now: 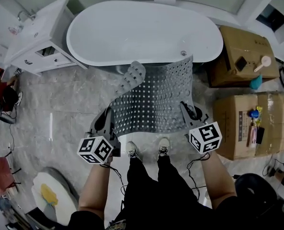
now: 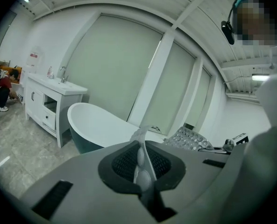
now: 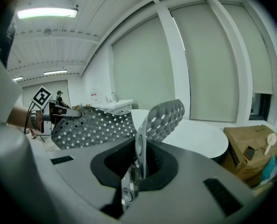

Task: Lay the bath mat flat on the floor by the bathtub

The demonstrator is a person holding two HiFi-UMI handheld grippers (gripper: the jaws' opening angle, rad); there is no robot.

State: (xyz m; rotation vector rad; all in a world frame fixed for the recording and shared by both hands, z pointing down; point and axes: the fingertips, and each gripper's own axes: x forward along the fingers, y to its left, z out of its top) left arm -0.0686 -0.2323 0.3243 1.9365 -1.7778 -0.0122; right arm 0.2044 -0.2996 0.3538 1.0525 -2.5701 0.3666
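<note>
Mat (image 1: 153, 99) hangs in the air above the floor (image 1: 65, 104), just before the tub (image 1: 142, 32). The left hand-held gripper (image 1: 107, 119) and the right hand-held gripper (image 1: 186, 110) are each clamped tight on a near corner. The far left corner curls over. Lower both hands evenly, keep the mat taut, and let the far edge land first beside the tub.

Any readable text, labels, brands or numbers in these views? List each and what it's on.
Nothing legible in any view.
The marker cubes: black-and-white square patterns only, no letters or digits.
The wall label in the left gripper view: red and white, too small to read.
The cardboard boxes: no print that can be made out.
The bath mat: plain, no print.
</note>
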